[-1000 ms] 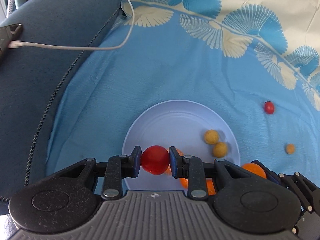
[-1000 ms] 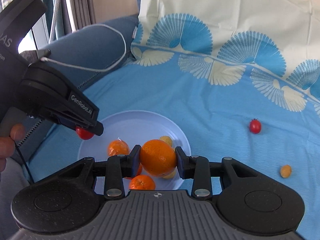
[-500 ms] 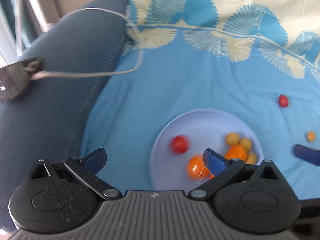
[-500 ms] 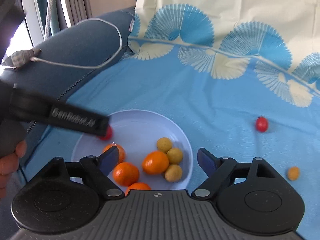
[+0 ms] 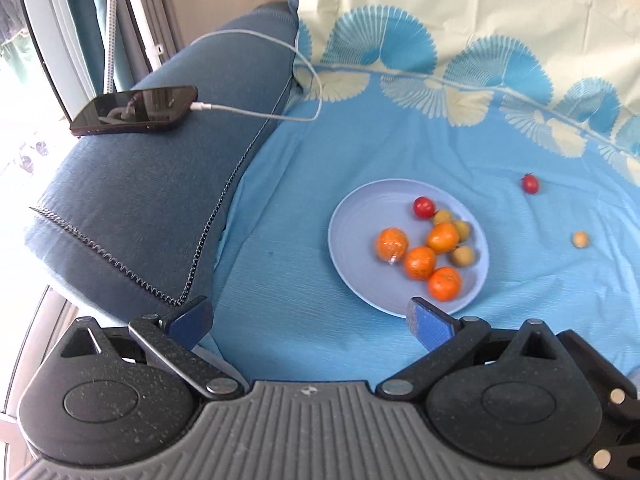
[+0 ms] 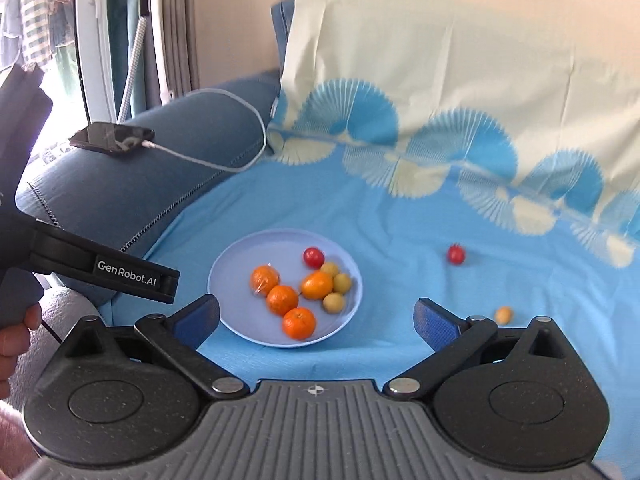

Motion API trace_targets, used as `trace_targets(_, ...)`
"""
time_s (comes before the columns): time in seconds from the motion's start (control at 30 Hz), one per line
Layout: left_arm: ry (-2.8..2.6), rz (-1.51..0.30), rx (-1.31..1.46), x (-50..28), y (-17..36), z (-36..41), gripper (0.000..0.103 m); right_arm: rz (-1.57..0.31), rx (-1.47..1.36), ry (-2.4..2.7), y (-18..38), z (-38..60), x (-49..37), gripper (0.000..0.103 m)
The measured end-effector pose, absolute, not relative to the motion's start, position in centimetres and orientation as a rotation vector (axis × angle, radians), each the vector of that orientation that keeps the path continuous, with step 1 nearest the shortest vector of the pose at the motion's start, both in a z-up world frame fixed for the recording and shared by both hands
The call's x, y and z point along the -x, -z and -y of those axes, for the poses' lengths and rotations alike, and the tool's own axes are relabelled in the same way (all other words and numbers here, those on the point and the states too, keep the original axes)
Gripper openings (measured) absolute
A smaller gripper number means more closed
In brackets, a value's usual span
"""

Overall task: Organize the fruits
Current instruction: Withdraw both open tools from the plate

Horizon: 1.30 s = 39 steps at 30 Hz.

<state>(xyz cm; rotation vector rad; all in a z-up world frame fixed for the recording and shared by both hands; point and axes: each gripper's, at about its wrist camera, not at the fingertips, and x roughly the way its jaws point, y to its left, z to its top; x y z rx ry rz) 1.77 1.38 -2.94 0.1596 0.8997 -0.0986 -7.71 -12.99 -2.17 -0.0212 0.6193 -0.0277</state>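
A pale blue plate (image 5: 360, 216) (image 6: 236, 264) lies on the blue sheet. It holds several oranges (image 5: 419, 262) (image 6: 282, 299), a red tomato (image 5: 423, 207) (image 6: 313, 257) and three small yellow fruits (image 5: 463, 256) (image 6: 333, 302). Another red tomato (image 5: 530, 183) (image 6: 456, 254) and a small yellow fruit (image 5: 580, 239) (image 6: 503, 314) lie on the sheet to the right of the plate. My left gripper (image 5: 310, 322) is open and empty, pulled back near the plate's front. My right gripper (image 6: 316, 320) is open and empty, also in front of the plate.
A dark blue sofa arm (image 5: 152, 200) rises at the left, with a phone (image 5: 134, 110) (image 6: 112, 138) and its white cable (image 5: 280, 116) on it. The sheet's cream part (image 6: 460, 72) covers the backrest. The left gripper's body (image 6: 100, 268) shows at the left in the right wrist view.
My left gripper let go of the red tomato and my right gripper let go of an orange; both fruits lie on the plate. Both grippers opened and drew back and up.
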Motion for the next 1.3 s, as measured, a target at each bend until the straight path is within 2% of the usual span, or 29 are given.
trace_targets(0.6, 0.126, -0.782, -0.166, 5.0, -0.2, -1.2, 0.103, -0.488, 0.029, 0.067, -0.2, 12.4, 15.3, 0.102)
trace_targets(1.3, 0.132, -0.768, -0.163, 5.9, -0.6, -1.4, 0.103, -0.464, 0.046, 0.063, -0.6, 11.9, 16.5, 0.102)
